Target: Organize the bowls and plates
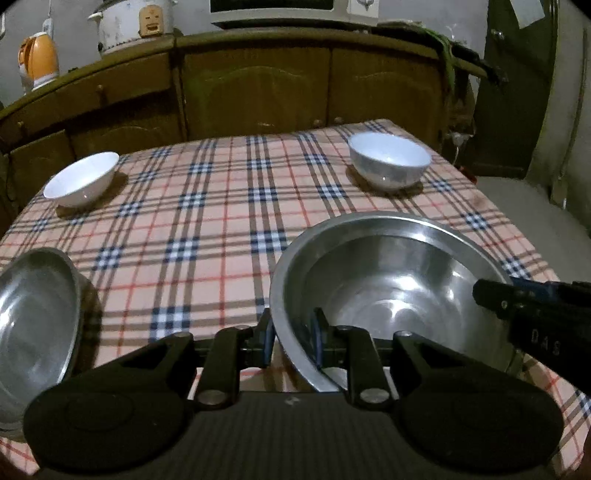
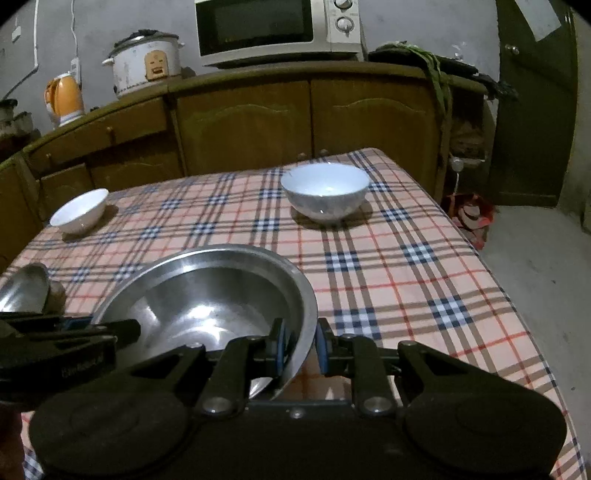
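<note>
A: Where is the steel bowl (image 1: pixel 388 280)?

B: At the near part of the table (image 1: pixel 221 221), over the plaid cloth (image 1: pixel 207 236). Both grippers have it by the rim, one on each side.

A: How are the left gripper's (image 1: pixel 293 336) jaws?

B: Clamped on the bowl's left rim. One blue pad (image 1: pixel 269 338) is outside the wall, the other inside, with the thin metal pinched between them.

A: And the right gripper (image 2: pixel 301 343)?

B: The same on the opposite rim: closed on the metal edge, one finger inside the bowl and one outside. In the left view it comes in from the right edge, over the bowl's far side.

A: Does the bowl sit on the cloth?

B: I cannot tell. Its bottom is hidden by the grippers, and the rim looks slightly tilted.

A: What else is there to sort?

B: A second steel bowl (image 1: pixel 37 317) at the near left edge, tipped so that its inside faces the left camera. Two white bowls stand upright farther back: a shallow one (image 1: pixel 81 179) at far left and a deeper one (image 1: pixel 389 158) at far right, well apart from each other.

A: Behind the table?

B: Wooden cabinets (image 2: pixel 243 125), with a rice cooker (image 2: pixel 146 66), an orange kettle (image 2: pixel 64 98) and a microwave (image 2: pixel 273 29) on top.
</note>
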